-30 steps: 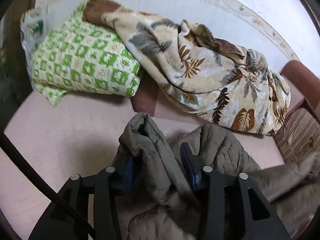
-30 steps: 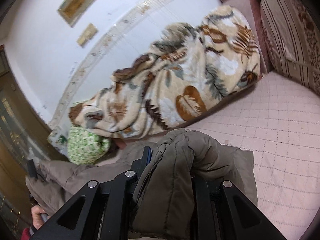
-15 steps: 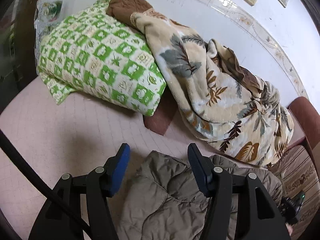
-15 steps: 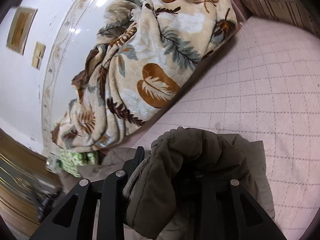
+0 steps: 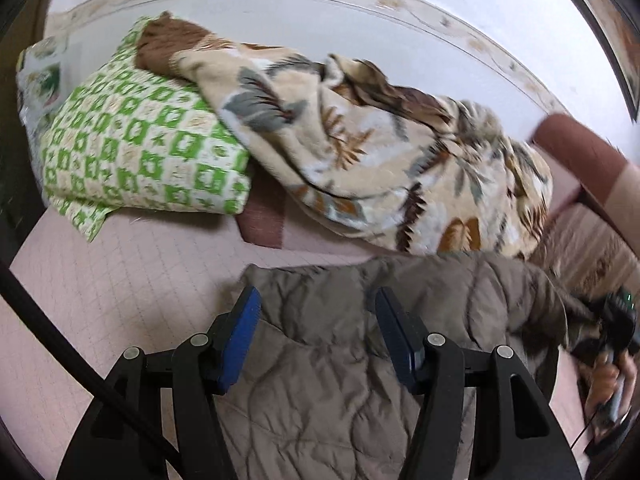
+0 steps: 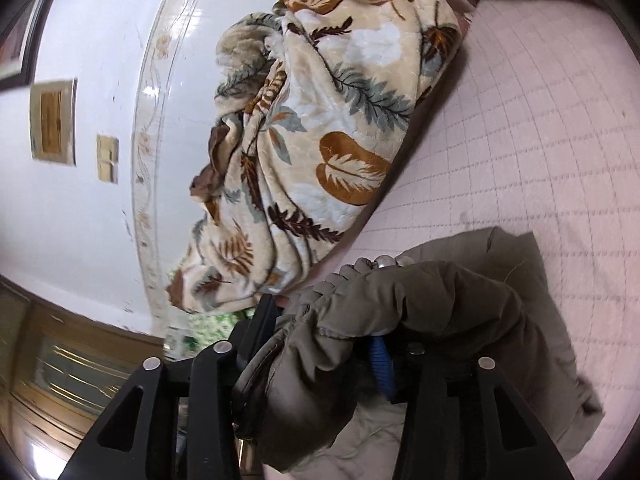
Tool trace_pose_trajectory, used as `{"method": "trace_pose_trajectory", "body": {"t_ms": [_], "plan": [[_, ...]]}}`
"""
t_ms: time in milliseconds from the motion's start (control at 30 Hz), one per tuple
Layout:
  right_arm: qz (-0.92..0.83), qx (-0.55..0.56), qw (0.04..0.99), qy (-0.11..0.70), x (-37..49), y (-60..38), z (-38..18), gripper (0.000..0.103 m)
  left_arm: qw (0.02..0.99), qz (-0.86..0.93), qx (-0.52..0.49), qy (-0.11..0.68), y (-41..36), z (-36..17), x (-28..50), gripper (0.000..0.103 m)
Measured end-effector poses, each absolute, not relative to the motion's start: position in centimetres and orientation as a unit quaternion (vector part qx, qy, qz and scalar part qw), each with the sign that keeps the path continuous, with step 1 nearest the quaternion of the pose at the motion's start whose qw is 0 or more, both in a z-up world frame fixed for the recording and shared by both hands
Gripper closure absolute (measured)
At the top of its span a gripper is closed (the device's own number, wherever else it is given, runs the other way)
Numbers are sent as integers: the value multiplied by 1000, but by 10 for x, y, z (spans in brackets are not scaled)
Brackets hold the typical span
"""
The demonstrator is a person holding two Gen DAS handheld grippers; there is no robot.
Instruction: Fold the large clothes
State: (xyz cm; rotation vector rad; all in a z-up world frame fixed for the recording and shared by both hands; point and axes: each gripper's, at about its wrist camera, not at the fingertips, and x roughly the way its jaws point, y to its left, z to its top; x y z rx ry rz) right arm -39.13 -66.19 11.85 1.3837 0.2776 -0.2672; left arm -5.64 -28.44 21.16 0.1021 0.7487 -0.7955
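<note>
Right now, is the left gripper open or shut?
Open. The left gripper has its blue fingers spread apart over the jacket, gripping no fabric.

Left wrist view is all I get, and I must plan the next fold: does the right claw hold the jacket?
Observer: Yes. The right claw is shut on a bunched fold of the jacket.
Operator: Which part is it?
Observer: A gathered elastic edge with a metal snap sits atop the bunch; cuff or hem, I cannot tell.
Operator: Space beyond it?
Observer: Bare pink quilted cover to its right; the leaf-print blanket lies to its left.
</note>
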Motion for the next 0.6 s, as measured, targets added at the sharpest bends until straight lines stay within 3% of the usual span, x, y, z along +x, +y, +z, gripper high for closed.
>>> {"method": "trace_pose_trajectory", "body": {"t_ms": [100, 233, 467, 500, 600], "plan": [[-110, 647, 749, 95, -402, -662, 126, 33, 850, -385, 60, 354, -290, 209, -68, 44], [-116, 623, 770, 70, -420, -663, 152, 33, 846, -393, 69, 354, -295, 205, -78, 44], [-178, 464, 853, 157, -425, -602, 167, 33, 833, -416, 129, 341, -340, 177, -118, 44], [-194, 427, 866, 174, -421, -584, 162, 35, 831, -418, 144, 338, -352, 170, -125, 44], [-222, 374, 875, 212, -406, -552, 134, 53, 825, -422, 177, 332, -387, 153, -139, 44]]}}
